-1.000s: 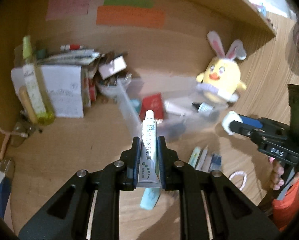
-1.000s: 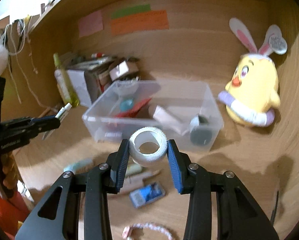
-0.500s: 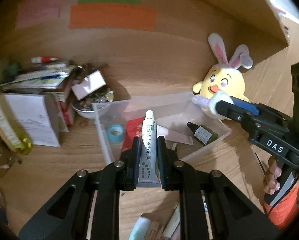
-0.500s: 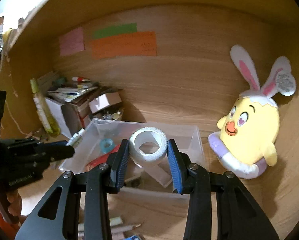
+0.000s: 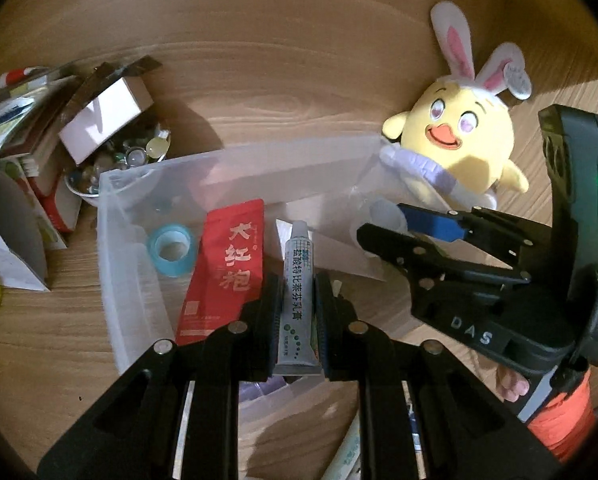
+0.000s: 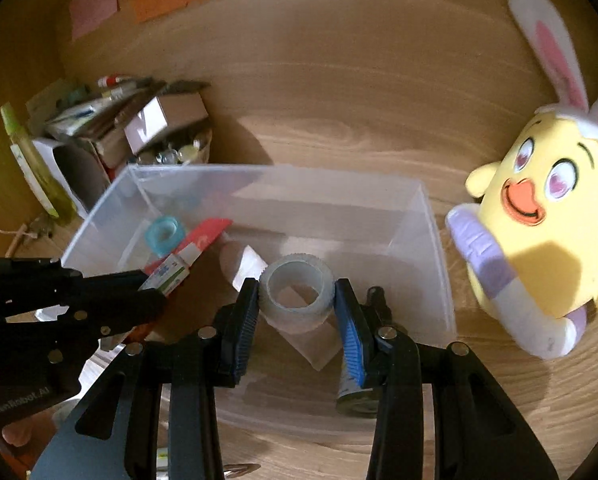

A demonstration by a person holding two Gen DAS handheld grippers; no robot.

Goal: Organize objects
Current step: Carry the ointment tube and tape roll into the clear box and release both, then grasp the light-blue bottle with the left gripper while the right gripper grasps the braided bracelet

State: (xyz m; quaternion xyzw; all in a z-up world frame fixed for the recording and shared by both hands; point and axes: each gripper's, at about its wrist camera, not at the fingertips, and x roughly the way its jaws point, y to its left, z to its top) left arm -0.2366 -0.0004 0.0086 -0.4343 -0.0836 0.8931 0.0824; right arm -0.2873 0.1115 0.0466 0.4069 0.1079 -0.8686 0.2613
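The left gripper (image 5: 297,312) pinches a white tube (image 5: 297,292) between its jaws. The tube points up, over the clear box (image 5: 127,240). The right gripper (image 6: 297,308) squeezes a white roll of tape (image 6: 297,296), and the roll hangs over the middle of the box. Inside the box lie a blue tape roll (image 5: 172,249) and a red packet (image 5: 227,276). A yellow toy chick (image 6: 539,232) with bunny ears sits just beside the box.

Wooden desk (image 6: 379,92) bearing clear bin (image 6: 435,240), plush chick (image 6: 539,216)
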